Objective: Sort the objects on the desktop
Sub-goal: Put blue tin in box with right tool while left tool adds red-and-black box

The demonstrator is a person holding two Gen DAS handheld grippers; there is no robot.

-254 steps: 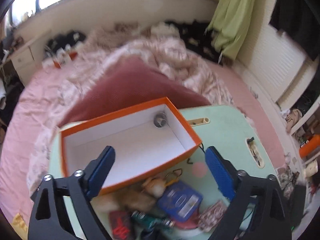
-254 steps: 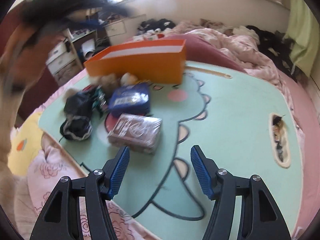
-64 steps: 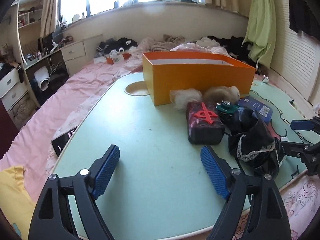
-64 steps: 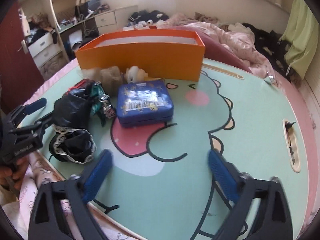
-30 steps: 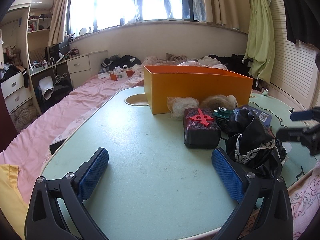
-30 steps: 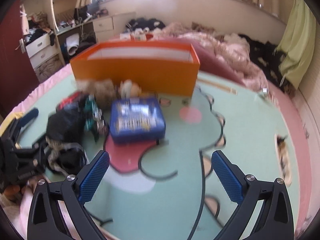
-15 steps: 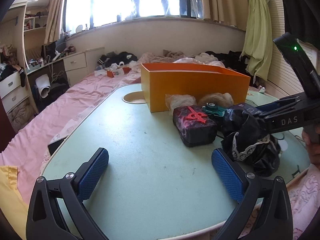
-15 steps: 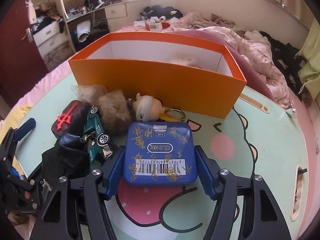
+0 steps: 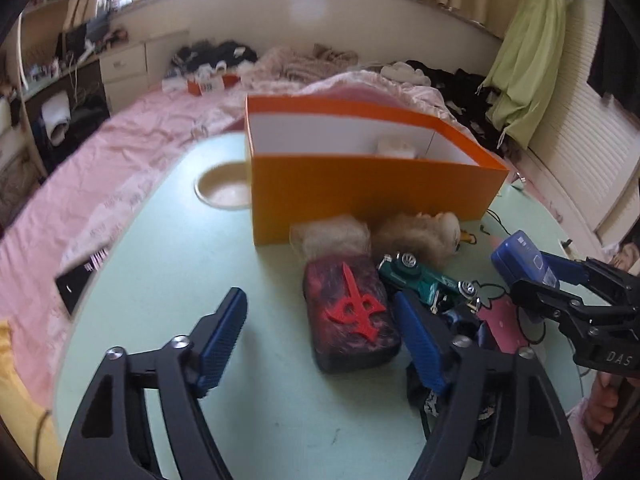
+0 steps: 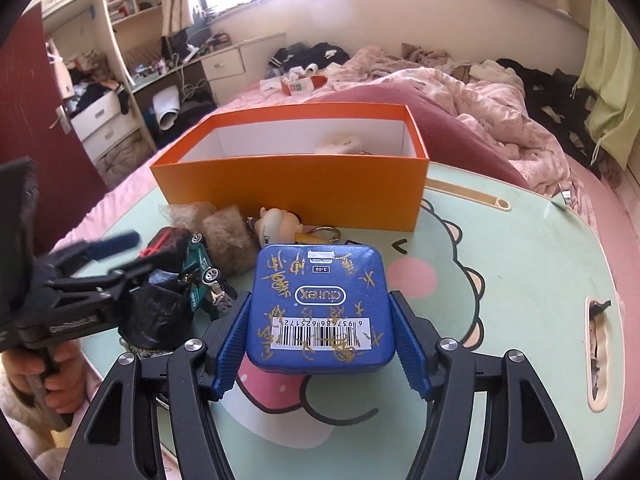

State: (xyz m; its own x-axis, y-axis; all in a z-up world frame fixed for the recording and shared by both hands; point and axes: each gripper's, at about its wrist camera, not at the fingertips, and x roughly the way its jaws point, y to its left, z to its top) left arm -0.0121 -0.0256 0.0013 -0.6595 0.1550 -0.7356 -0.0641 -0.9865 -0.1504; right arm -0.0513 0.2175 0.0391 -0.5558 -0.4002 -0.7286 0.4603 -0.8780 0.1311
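Note:
My right gripper [image 10: 322,350] is shut on a blue square tin [image 10: 320,304] and holds it lifted above the green table [image 10: 500,280]; the tin also shows in the left wrist view [image 9: 520,256]. An orange box [image 10: 296,188] stands behind, open, with a pale furry item inside. My left gripper [image 9: 320,340] is open, its fingers either side of a dark red pouch with a red emblem [image 9: 350,312]. A green toy car [image 9: 420,276], two fur balls [image 9: 336,236] and black lace cloth [image 10: 156,316] lie beside it.
A small doll keychain [image 10: 278,226] lies by the box front. A round recess [image 9: 222,192] is in the table left of the box. A phone [image 9: 80,276] lies at the table's left edge. Pink bedding surrounds the table.
My right gripper has closed on the blue tin and lifted it off the table. My left gripper has moved forward around the dark red pouch and narrowed.

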